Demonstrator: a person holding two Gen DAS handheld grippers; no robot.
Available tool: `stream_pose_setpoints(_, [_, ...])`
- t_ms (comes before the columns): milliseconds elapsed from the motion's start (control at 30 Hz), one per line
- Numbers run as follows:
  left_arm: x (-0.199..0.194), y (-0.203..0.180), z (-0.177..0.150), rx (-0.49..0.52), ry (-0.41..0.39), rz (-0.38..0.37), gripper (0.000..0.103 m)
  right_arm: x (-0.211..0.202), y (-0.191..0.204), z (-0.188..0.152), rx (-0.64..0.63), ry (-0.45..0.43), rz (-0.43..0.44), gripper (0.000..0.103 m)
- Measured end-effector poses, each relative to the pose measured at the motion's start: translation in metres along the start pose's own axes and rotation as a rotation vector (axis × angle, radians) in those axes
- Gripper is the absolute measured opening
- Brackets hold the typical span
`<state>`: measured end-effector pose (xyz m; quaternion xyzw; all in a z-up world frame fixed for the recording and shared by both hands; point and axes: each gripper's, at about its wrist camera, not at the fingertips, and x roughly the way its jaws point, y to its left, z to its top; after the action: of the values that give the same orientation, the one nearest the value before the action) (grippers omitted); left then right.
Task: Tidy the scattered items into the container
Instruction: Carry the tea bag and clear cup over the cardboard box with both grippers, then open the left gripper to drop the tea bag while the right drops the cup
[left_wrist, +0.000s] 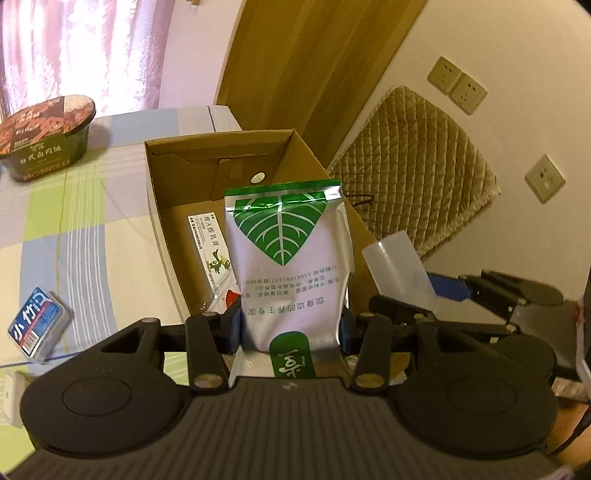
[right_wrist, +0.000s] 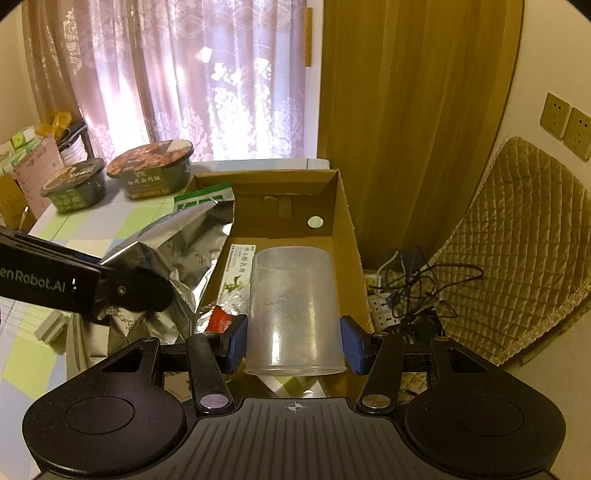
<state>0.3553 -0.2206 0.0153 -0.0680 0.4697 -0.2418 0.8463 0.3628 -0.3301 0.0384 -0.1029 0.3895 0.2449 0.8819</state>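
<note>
Two grippers work over an open cardboard box (left_wrist: 173, 206) that sits on a desk covered with a checked cloth (left_wrist: 85, 229). The left gripper (left_wrist: 290, 328) has its blue-padded fingers (left_wrist: 232, 326) clamped on a silver foil pouch (left_wrist: 291, 266) printed with a green leaf, held upright just above the near edge of the box. The right gripper (right_wrist: 293, 341) has its fingers (right_wrist: 236, 343) pressed against the sides of a clear plastic cup (right_wrist: 293, 306), held upside down over the box interior, beside the pouch. Inside the box lie a flat white packet (right_wrist: 236, 273) with green print and a small red wrapper (right_wrist: 219, 319). On the cloth to the left, a small blue and white box (left_wrist: 38, 326) lies well apart from the cardboard box, and two lidded instant-food bowls (right_wrist: 151, 173) stand near the curtain. Beyond the desk, a quilted cushion (right_wrist: 517, 251) leans against the wall beneath sockets (right_wrist: 569, 125).
</note>
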Motion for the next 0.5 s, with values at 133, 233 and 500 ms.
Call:
stream_pose_setpoints(133, [0.006,0.003,0.004,-0.048,-0.007,-0.009,0.041,0.003,-0.004,0.004,0.011,-0.002,-0.002,0.055])
stream_pose_setpoints(233, [0.009,0.006,0.006,-0.086,-0.021,-0.013,0.041,0.005,-0.006,0.005,0.018,-0.008,-0.005,0.055])
stream_pose_setpoints(500, [0.017,0.013,0.013,-0.152,-0.033,-0.006,0.041,0.011,-0.013,0.004,0.034,-0.002,-0.001,0.055])
